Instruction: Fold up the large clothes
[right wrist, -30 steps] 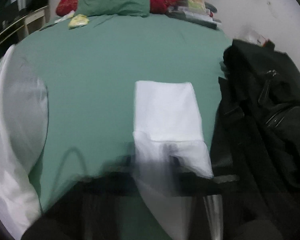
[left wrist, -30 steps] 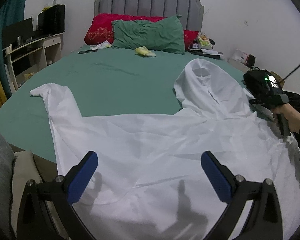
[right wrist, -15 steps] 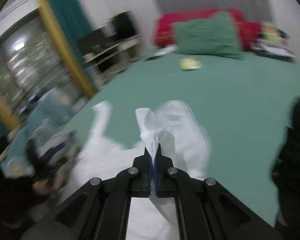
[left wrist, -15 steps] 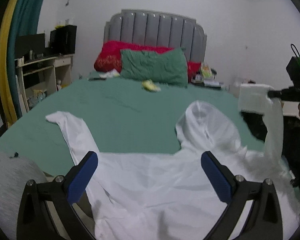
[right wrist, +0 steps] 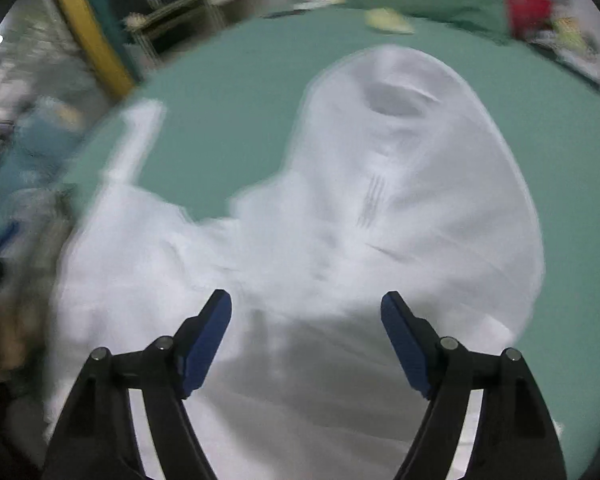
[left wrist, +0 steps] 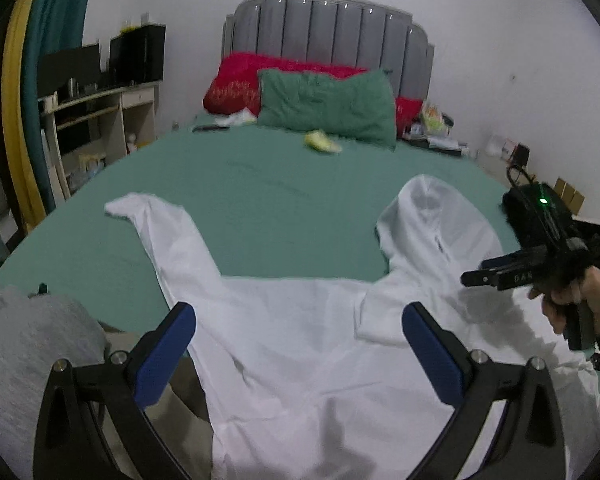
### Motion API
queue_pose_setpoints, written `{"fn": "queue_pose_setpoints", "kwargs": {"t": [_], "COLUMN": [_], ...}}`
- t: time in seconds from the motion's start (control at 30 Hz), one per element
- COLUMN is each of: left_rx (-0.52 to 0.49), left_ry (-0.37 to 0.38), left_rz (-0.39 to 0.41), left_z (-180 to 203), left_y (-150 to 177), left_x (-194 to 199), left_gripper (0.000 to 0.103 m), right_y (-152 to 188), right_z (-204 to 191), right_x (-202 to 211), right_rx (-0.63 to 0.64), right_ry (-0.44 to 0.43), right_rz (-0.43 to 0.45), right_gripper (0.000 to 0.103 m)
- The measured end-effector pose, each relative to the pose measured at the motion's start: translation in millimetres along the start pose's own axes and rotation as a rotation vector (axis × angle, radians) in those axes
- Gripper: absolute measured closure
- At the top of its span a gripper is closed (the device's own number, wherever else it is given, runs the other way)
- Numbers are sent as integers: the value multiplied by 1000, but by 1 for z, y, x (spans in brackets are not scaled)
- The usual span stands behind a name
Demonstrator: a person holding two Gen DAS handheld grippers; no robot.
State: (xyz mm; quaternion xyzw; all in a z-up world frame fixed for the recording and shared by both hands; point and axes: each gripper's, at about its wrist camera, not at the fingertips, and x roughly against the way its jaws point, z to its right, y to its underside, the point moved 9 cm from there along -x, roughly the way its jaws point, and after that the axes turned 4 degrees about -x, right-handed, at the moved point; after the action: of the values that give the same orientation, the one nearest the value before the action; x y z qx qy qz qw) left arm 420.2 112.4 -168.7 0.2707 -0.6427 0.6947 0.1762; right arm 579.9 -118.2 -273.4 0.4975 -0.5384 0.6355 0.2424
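The right gripper [right wrist: 306, 336] hung above the large white hooded garment of thin, faintly creased cloth [right wrist: 340, 240], its blue-padded jaws opening with nothing caught between them; the cloth lay below, not pinched. The left gripper [left wrist: 298, 354] likewise stood spread and empty, hovering over the garment's body near the foot of the green-sheeted bed [left wrist: 260, 192]. On that bed the garment lay flat and face-up at the near end, its rounded hood [left wrist: 432, 216] reaching toward the grey padded headboard [left wrist: 328, 28], one long sleeve [left wrist: 160, 232] stretched out on the side of the wooden desk [left wrist: 100, 108], the other sleeve's cuff [left wrist: 380, 320] folded in over the chest. Judging from this, the sleeve fold on one side looked done, and the step in hand called for the matching fold: the outstretched sleeve would best be pinched near its cuff, lifted only a little so the limp fabric did not drag the body askew, and laid straight across. The cloth looked soft, light and prone to wrinkling. A rumpled green pillow [left wrist: 324, 108] and a red one [left wrist: 236, 88] rested against the headboard.
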Motion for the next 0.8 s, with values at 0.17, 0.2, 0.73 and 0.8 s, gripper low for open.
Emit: {"fn": "queue_pose_setpoints", "kwargs": {"t": [0.17,0.2,0.73,0.8], "left_rx": [7,11,140,152], "left_ry": [-53,-61,-109,-100], "left_rz": [-31,-32,-40,-43], "left_z": [-10,-12,-62,-64], "left_y": [7,7,-15,-15], "left_x": [-4,-3,16,19], "left_gripper": [0,0,0,0], "right_y": [16,23,33,37], "right_z": [-53,-65,-161,-178], "right_x": [60,62,-21,-8], "right_rx": [88,85,-54,-85], "right_ry": [111,66,-300,-433], "right_rz": [266,263,106,81], "right_gripper": [36,41,100,99]}}
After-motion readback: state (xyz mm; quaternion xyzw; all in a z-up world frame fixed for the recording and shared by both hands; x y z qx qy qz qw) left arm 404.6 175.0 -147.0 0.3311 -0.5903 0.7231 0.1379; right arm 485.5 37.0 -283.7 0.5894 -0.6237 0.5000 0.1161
